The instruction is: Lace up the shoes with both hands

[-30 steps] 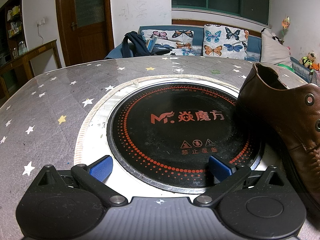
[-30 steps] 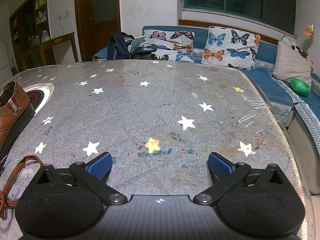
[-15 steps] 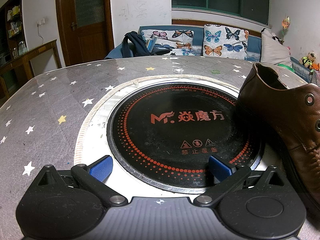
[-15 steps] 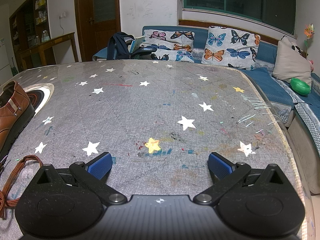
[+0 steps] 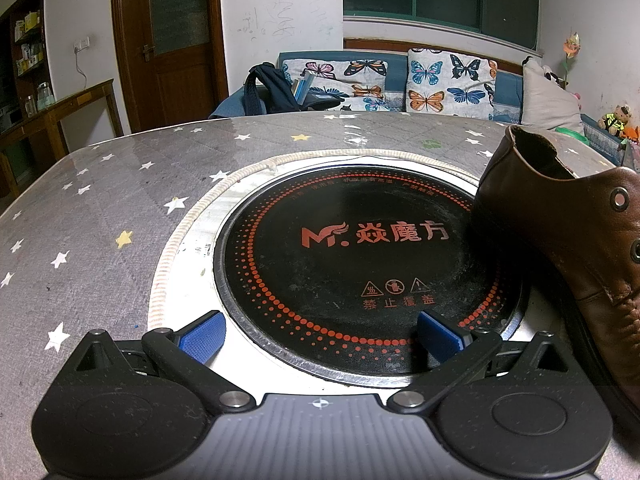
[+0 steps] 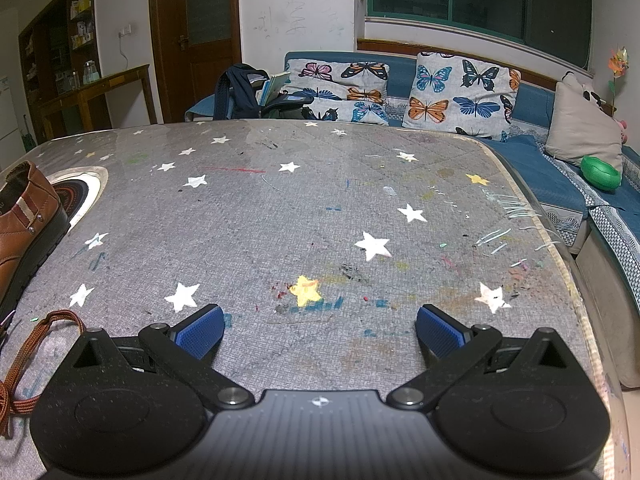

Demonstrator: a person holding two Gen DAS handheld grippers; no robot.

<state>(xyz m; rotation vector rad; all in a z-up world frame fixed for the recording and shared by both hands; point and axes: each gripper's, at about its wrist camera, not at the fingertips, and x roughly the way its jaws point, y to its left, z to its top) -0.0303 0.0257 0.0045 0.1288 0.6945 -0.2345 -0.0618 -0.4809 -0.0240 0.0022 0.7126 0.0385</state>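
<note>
A brown leather shoe with empty metal eyelets stands at the right edge of the left wrist view, its heel over the black cooktop. My left gripper is open just left of it, nothing between its blue pads. In the right wrist view the same shoe sits at the far left, heel toward the room. A brown lace lies loose on the table in front of it, beside the gripper body. My right gripper is open over bare tablecloth, well to the right of the shoe and lace.
A round black induction cooktop with orange lettering is set into the grey star-patterned table. The table's right edge drops to a blue sofa with butterfly cushions. A backpack, a wooden door and a side table stand behind.
</note>
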